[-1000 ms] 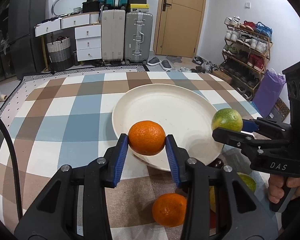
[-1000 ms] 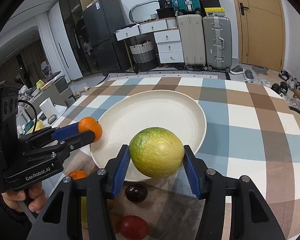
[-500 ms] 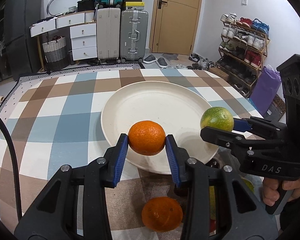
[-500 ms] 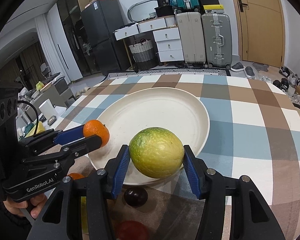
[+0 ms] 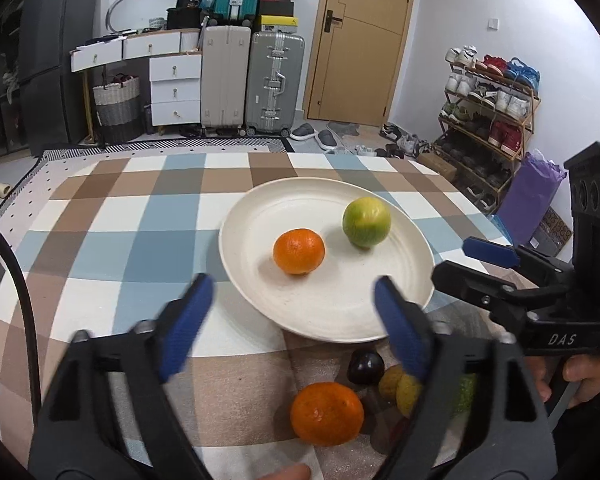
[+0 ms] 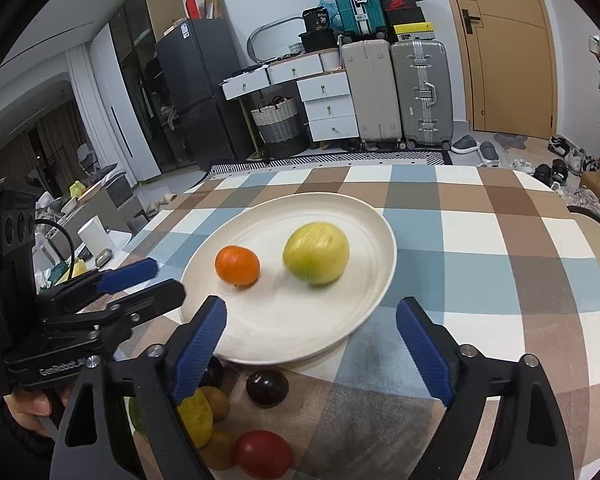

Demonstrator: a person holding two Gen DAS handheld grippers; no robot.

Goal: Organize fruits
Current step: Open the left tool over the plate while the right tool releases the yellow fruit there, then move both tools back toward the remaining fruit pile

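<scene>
- Fingers of the left gripper (image 5: 290, 322) are spreading wide with nothing between them; the right gripper (image 6: 310, 344) is likewise opening and empty, its pads clear of every fruit.
- On the plate (image 5: 404, 308) lie the orange (image 5: 299, 251) and the green-yellow citrus (image 5: 366, 222), near each other but apart; in the left view the orange sits at 12 o'clock from the left fingertips, the citrus toward 1 o'clock.
- Both fruits are roundish, so no long axis matters for either.
- Fruit left to sort lies off the plate, at its near rim: a second orange (image 5: 326, 413) at about 6 o'clock from the left fingertips, a dark plum (image 6: 267, 388), a red fruit (image 6: 263, 455) and some yellow-green pieces (image 6: 196, 416).
- My judgement: the second orange lies nearer the left gripper, while the plum and red fruit sit under the right one, so each hand would have to draw back and dip for its next pick.
- A checked cloth (image 6: 480, 256) in blue, brown and white covers the table.
- Beyond, at 12 o'clock: suitcases (image 5: 252, 80), white drawers and a wooden door (image 5: 364, 40); a shoe rack (image 5: 488, 112) stands toward 2 o'clock.
</scene>
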